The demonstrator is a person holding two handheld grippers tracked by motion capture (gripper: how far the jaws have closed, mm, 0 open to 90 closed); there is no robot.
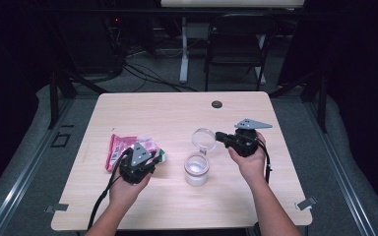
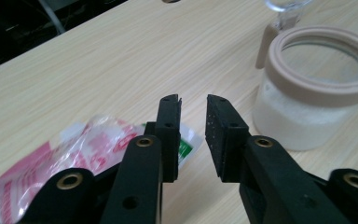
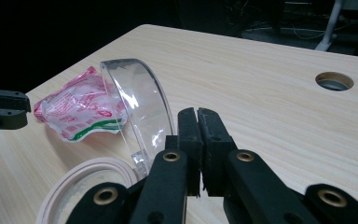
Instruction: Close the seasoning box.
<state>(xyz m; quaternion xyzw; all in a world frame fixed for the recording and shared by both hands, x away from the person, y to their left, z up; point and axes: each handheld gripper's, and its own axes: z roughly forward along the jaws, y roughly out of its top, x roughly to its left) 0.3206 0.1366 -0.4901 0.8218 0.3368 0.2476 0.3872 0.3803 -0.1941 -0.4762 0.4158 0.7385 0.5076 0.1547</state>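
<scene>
Jaws of the right gripper [image 3: 199, 116] are pressed almost together, and they seem to pinch the edge of a clear round lid [image 3: 137, 105]. The lid stands up on its side, tilted, just above the open jar [image 1: 197, 169]. In the high view the right gripper [image 1: 220, 136] holds the lid [image 1: 204, 138] just behind the jar, a little above it.

The jar [image 2: 314, 88] is see-through with a pale pink ring around its mouth. It sits on the surface [image 1: 177, 115] between the two hands.

The left gripper [image 2: 193, 105] has its jaws a little way apart, with nothing between them. It hangs over a red and white plastic packet [image 2: 74, 149] with a bit of green on it. The packet [image 1: 123, 147] lies flat on the surface, to the left of the jar.
</scene>
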